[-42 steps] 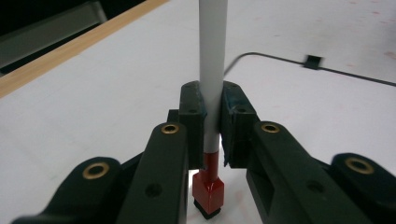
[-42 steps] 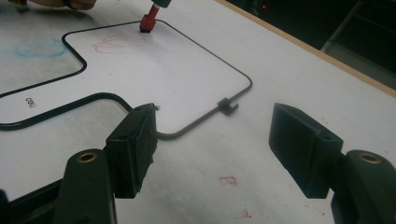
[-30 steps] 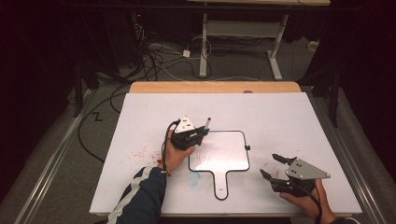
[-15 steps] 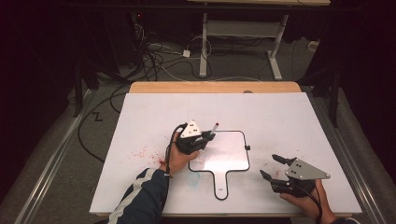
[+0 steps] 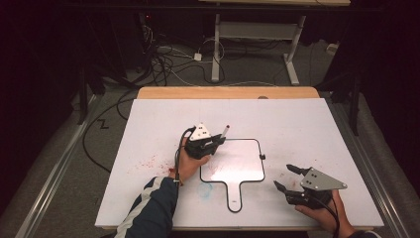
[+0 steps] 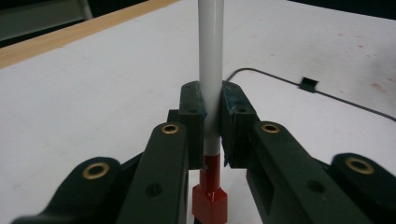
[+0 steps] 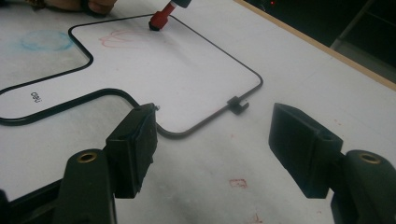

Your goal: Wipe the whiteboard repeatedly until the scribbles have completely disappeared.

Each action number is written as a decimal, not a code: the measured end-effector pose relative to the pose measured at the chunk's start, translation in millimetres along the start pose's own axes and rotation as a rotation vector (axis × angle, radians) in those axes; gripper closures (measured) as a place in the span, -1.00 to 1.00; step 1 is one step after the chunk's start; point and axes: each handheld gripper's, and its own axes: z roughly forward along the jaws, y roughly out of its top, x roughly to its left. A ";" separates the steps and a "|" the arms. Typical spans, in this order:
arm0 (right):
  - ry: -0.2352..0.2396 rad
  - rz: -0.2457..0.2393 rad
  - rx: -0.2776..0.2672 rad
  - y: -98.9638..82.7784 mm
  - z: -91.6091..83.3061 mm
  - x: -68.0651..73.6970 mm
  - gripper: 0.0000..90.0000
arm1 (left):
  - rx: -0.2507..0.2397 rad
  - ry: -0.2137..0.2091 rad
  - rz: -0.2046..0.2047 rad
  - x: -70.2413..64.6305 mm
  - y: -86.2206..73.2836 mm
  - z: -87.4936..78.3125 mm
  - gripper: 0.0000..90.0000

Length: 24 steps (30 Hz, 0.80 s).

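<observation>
Leftmost of what we hold, the left gripper [image 5: 214,143] has its jaws clamped tight on a slim white-barrelled marker with a red tip [image 6: 209,84]. In the left gripper view the barrel rises straight up between the pads, while the red end [image 6: 209,198] hangs below them. Just under and beyond this gripper lies the small paddle-shaped whiteboard with a thin black rim and a short handle [image 5: 236,166], flat on the white tabletop [image 5: 307,124] — its near left corner is where the marker sits. From the right gripper view we see the red tip [image 7: 159,20] resting at the board's far edge, with faint pinkish strokes [image 7: 122,38] just beside it.

We judge the step in hand to be drawing on the board, or rubbing across it with the red end — which of the two we cannot tell.

Further right, well apart from the board's handle, the right gripper [image 5: 288,177] hovers with its jaws spread wide and nothing between them; the board's corner and a small black clip [image 7: 236,105] lie just ahead of its pads.

Next, we think, the left gripper must keep the tip pressed lightly and sweep across the panel, while the right may need to come in and steady the rim.
</observation>
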 end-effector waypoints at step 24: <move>0.011 -0.001 0.016 -1.2 2.5 2.2 -0.26 | 0.068 -0.027 -0.034 -3.5 9.3 17.1 0.75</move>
